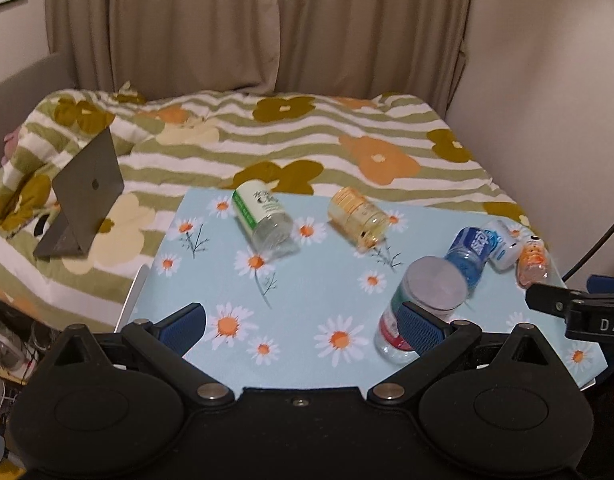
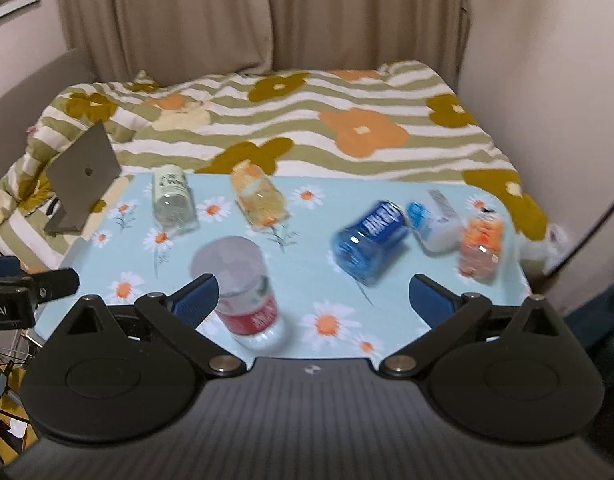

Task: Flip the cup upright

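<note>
Daisy tablecloth [image 1: 291, 344], red-label cup [image 1: 421, 312] inverted beside left claw [image 1: 303, 322], both claws gaping, empty.

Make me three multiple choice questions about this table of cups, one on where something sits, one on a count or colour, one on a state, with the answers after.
1. Where is the laptop?
A. on the bed, left of the table
B. on the table
C. on the floor

2. What colour is the label band on the cup nearest the grippers?
A. green
B. red
C. blue

3. How do the left gripper and right gripper stand?
A. both shut on a cup
B. one holds a cup
C. both open, holding nothing

Answers: 1 A, it stands on the striped flowered cover beside the table. 2 B, the right wrist view shows a red band. 3 C, each pair of blue pads is spread apart.
</note>
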### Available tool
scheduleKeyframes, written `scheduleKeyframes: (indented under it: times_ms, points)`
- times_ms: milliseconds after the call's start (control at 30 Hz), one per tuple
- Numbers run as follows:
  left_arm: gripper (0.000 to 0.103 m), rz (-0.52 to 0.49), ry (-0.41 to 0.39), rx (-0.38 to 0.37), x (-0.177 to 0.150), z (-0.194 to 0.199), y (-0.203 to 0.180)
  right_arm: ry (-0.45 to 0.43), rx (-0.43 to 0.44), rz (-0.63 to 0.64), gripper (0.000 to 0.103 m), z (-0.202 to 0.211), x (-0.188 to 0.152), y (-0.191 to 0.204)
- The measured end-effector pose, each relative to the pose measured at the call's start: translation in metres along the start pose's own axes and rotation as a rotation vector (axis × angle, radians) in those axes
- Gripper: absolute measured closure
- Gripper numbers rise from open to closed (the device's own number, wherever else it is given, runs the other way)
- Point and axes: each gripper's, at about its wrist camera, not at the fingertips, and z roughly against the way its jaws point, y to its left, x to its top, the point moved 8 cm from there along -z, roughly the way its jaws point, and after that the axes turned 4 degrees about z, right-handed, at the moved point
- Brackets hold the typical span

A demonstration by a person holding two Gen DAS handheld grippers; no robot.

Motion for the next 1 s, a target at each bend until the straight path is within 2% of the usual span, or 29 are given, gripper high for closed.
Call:
scheduleKeyframes:
  times_ms: [167,367,1000]
  points:
    - [0.0,-0.043,-0.032,0.017,-0.003,0.004,-0.016,0.029,-0.031,-0.007,0.0,0.003,-0.014,-0.016]
    - [0.0,-0.059,-0.023,0.017,-0.009,0.004,-0.027,0.048,-0.03,-0.018,0.0,0.005,-0.025,-0.027]
    - [0.0,-0.099,-0.034,0.037,-0.009,0.008,-0.033,0.057,-0.032,-0.022,0.0,0.005,-0.027,-0.034]
